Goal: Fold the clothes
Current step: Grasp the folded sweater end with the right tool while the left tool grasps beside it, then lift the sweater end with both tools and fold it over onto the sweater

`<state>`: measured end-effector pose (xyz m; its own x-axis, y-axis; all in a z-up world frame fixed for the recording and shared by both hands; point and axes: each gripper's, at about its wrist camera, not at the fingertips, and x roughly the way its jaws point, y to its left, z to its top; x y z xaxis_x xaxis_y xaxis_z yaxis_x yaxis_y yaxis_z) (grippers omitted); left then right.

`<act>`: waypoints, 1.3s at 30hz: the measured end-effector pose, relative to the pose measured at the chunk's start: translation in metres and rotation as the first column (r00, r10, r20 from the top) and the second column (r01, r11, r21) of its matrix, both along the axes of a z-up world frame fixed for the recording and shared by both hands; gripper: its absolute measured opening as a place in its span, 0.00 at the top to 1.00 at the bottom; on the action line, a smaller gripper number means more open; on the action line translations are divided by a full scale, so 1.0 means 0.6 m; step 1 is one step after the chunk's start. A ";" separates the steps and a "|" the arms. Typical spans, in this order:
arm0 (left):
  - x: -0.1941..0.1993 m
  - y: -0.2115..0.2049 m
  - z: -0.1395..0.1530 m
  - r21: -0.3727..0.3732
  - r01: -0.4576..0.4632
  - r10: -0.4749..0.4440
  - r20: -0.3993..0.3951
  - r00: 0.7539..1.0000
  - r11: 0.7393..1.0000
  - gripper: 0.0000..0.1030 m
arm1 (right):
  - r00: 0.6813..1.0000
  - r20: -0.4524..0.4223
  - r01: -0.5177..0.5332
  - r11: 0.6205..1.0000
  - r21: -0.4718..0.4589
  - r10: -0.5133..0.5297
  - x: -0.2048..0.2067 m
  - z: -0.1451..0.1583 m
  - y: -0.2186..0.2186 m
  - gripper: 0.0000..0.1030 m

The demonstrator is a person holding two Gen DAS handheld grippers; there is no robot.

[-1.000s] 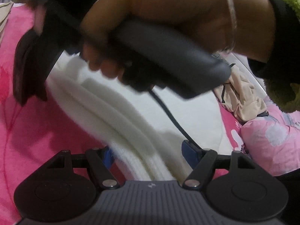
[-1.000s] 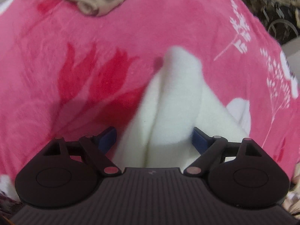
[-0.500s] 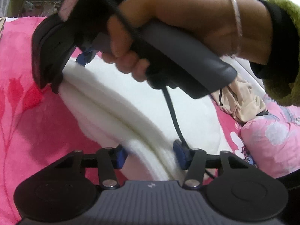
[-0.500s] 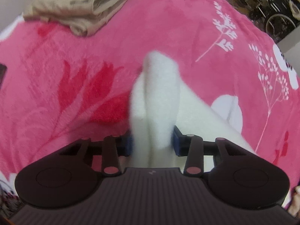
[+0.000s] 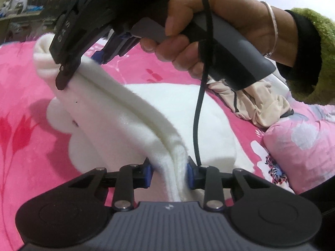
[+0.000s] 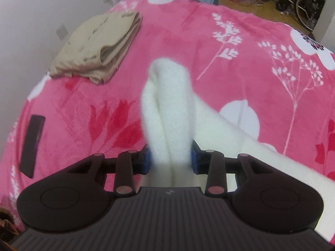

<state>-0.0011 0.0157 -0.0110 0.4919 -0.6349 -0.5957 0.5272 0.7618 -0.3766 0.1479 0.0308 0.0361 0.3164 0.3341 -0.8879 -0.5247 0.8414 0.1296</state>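
Note:
A thick white fleece garment point(image 5: 117, 123) is lifted off the pink bed. In the left wrist view my left gripper point(image 5: 168, 172) is shut on one bunched edge of it. The same edge runs taut up to my right gripper point(image 5: 88, 62), held by a hand point(image 5: 219, 27) at upper left, which pinches the far end. In the right wrist view my right gripper point(image 6: 170, 160) is shut on the white garment point(image 6: 167, 108), whose folded end sticks out past the blue pads. The rest of the cloth hangs down to the bed.
A pink flowered blanket point(image 6: 209, 48) covers the bed. A folded beige garment point(image 6: 100, 46) lies at its far left by the wall, a dark phone point(image 6: 32, 144) near the left edge. A crumpled beige garment point(image 5: 257, 106) and a pink pillow point(image 5: 299, 148) lie to the right.
Both grippers have closed on the white garment's edge and lifted it off the bed. The right gripper has risen, so more of the bed and room shows.

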 end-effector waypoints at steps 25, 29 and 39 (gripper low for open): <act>0.067 -0.105 0.052 0.091 0.425 -0.413 -0.121 0.902 0.901 0.80 | 0.938 -0.090 0.345 0.881 0.324 -0.335 0.013 0.026 -0.349 0.70; 0.093 -0.141 0.051 0.106 0.513 -0.492 -0.173 0.853 0.852 0.80 | 0.912 -0.125 0.409 0.834 0.371 -0.391 0.003 0.013 -0.405 0.70; 0.114 -0.201 -0.009 -0.040 0.525 -0.523 -0.184 0.832 0.850 0.80 | 0.844 -0.202 0.532 0.722 0.443 -0.497 -0.014 -0.030 -0.523 0.70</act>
